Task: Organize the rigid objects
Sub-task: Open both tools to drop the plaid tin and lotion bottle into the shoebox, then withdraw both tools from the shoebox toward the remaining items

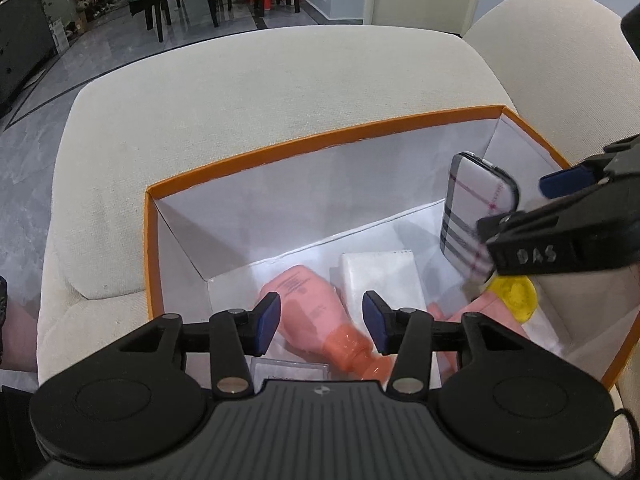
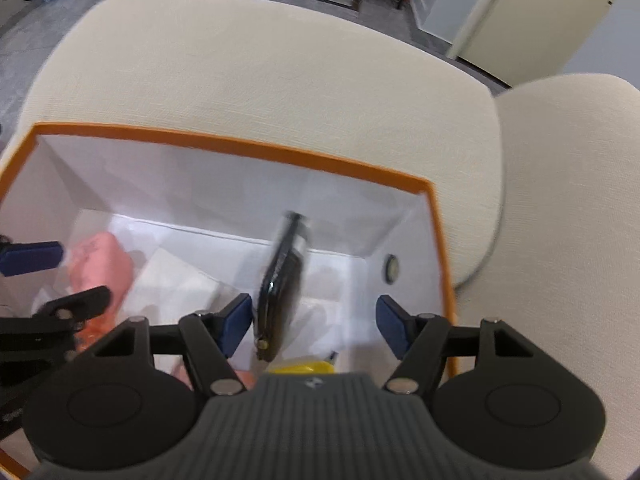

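A plaid case hung upright over the right part of an orange-rimmed box, motion-blurred in the right wrist view, where it showed edge-on as a dark slab beside the left blue pad. The right gripper had its fingers wide apart, so the case sat between them w/o being clamped; whether it touched the left pad couldn't be told. Under it lay a yellow round thing, partly hidden. Further left on the box floor were a white block and a pink bottle lying on its side w/ an orange cap end toward the camera. The left gripper hovered over the bottle, fingers apart, holding nothing. The box rested on a cream cushion w/ grey tiled floor beyond.
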### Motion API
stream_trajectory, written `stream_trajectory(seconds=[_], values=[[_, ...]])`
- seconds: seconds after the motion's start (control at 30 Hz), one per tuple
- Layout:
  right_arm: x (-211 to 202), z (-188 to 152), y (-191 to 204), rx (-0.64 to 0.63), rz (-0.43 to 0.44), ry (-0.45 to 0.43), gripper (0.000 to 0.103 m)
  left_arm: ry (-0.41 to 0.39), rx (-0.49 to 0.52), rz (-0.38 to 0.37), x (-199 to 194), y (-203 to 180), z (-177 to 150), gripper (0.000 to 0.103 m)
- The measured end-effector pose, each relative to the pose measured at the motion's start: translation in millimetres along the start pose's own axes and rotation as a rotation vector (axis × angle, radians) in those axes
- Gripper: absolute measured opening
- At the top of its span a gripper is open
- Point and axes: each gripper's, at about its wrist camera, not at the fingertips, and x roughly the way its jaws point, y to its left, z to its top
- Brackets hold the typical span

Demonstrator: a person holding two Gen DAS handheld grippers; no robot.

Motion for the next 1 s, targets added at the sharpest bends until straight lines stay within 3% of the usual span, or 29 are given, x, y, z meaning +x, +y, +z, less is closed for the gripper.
stream_trajectory(seconds=[0.13, 0.23, 0.47, 1.0], values=[[3.3, -1.2, -11.6, 0.024, -0.060, 0.018, 0.060, -0.001, 0.004, -0.004, -1.7, -0.3, -2.4, 0.057], [3.6, -1.8, -18.7, 0.046, -0.049, 0.020, 0.052, -0.002, 0.005, -0.002, -2.5, -1.3, -2.3, 0.057], [-11.1, 1.5, -20.9, 0.059, -0.060, -0.055, 0.051, -0.014, 0.002, -0.001, -7.2, -1.8, -0.4, 0.057], [-35.7, -8.7, -20.7, 0.051, -0.046, -0.068, 0.054, -0.086, 0.009, -0.010, -47.8, -1.7, 1.7, 0.058]])
